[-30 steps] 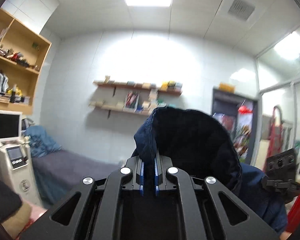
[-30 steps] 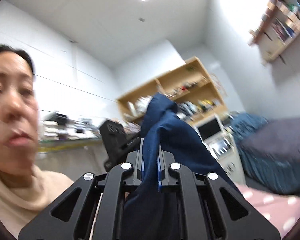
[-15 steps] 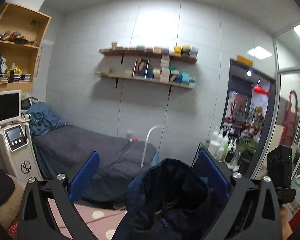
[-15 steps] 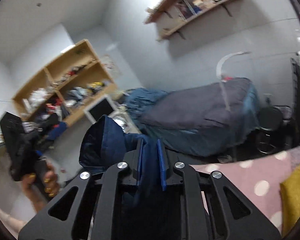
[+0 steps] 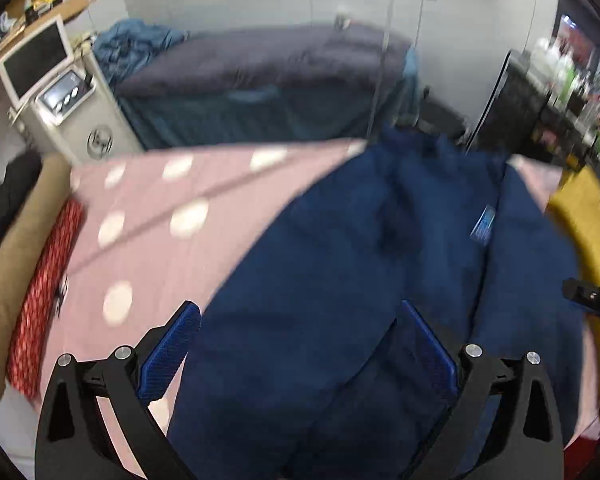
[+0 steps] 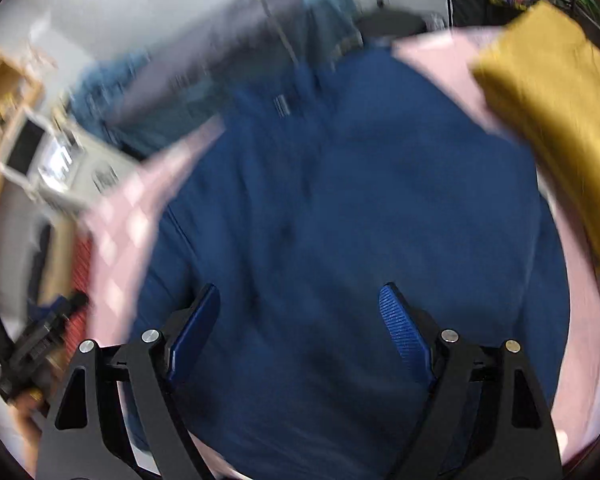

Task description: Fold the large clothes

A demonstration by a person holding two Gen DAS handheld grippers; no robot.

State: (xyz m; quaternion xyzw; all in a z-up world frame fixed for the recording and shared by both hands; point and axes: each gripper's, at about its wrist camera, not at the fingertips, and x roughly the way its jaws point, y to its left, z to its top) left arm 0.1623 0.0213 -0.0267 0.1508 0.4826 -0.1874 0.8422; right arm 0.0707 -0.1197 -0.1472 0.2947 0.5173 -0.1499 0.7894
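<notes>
The navy garment [image 5: 340, 264] lies spread on the pink surface [image 5: 148, 216], the left gripper [image 5: 300, 356] and right gripper [image 6: 300, 328] are wide open and empty, so next comes choosing an edge to fold.

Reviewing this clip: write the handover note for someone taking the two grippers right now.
Left gripper: open, holding nothing, above the navy garment.
Right gripper: open, holding nothing, over the same garment.
The garment lies spread on the pink dotted sheet; a yellow cloth sits at its right.
Done: garment laid out.
Left: no fold visible yet; all folding remains. Both views are blurred.
</notes>
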